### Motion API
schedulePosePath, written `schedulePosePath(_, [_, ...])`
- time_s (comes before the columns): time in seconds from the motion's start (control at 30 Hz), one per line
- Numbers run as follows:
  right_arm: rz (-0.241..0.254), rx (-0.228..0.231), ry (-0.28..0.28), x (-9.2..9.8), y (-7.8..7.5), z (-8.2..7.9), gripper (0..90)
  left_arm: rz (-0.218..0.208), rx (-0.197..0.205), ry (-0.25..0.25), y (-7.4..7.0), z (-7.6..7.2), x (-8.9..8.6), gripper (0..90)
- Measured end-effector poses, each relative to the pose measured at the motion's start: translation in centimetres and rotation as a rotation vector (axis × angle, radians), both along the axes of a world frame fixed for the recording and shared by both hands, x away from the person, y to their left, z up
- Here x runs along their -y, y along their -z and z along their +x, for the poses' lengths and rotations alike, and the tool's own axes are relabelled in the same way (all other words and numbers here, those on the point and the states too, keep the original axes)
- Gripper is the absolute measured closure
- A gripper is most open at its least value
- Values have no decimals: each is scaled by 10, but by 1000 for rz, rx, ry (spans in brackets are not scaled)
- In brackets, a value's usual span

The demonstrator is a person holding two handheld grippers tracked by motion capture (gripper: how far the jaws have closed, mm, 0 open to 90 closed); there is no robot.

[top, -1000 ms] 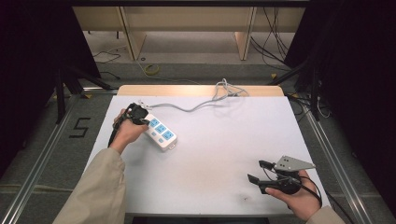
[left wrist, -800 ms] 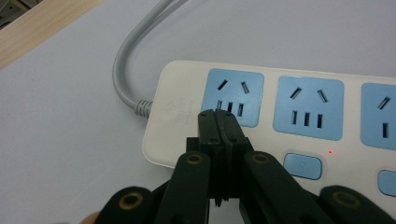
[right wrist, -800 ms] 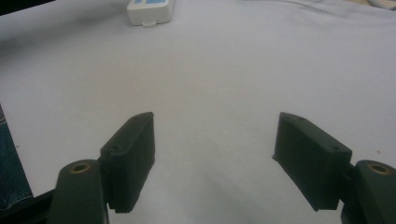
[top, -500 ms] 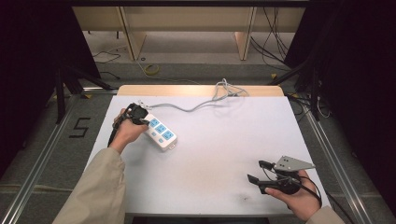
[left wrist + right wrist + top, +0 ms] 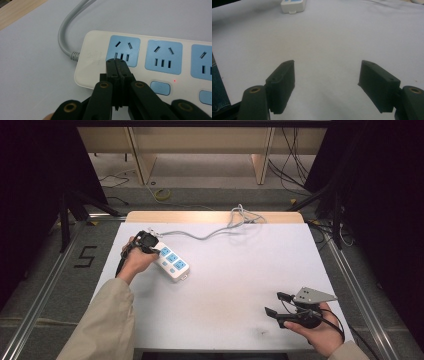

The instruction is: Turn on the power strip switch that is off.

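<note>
A white power strip (image 5: 172,262) with blue sockets lies on the left part of the white table (image 5: 240,275). My left gripper (image 5: 149,241) is at the strip's cable end, held by a hand. In the left gripper view its jaws (image 5: 116,63) are pressed together with nothing between them. Their tips sit just over the first blue socket (image 5: 123,50) of the strip (image 5: 95,56), and a small red light (image 5: 174,80) glows by a blue switch. My right gripper (image 5: 276,303) rests open at the front right, with bare table between its jaws (image 5: 325,85).
A grey cable (image 5: 210,234) runs from the strip to a loose bundle (image 5: 243,215) at the table's wooden back edge. The strip's far end (image 5: 293,5) is visible from the right gripper. Shelving and cables stand on the floor beyond the table.
</note>
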State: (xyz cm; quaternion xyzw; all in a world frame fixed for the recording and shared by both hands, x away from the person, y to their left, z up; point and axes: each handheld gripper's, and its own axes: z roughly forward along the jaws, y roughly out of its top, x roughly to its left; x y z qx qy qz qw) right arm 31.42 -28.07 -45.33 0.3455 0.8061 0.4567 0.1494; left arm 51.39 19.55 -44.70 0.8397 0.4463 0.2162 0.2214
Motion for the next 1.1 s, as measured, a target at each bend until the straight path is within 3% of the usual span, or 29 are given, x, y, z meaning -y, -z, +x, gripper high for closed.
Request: schedulePosePath(1.1, [-9, -8, -5, 0, 1, -1, 292, 80, -33, -8, -1, 4, 10, 899])
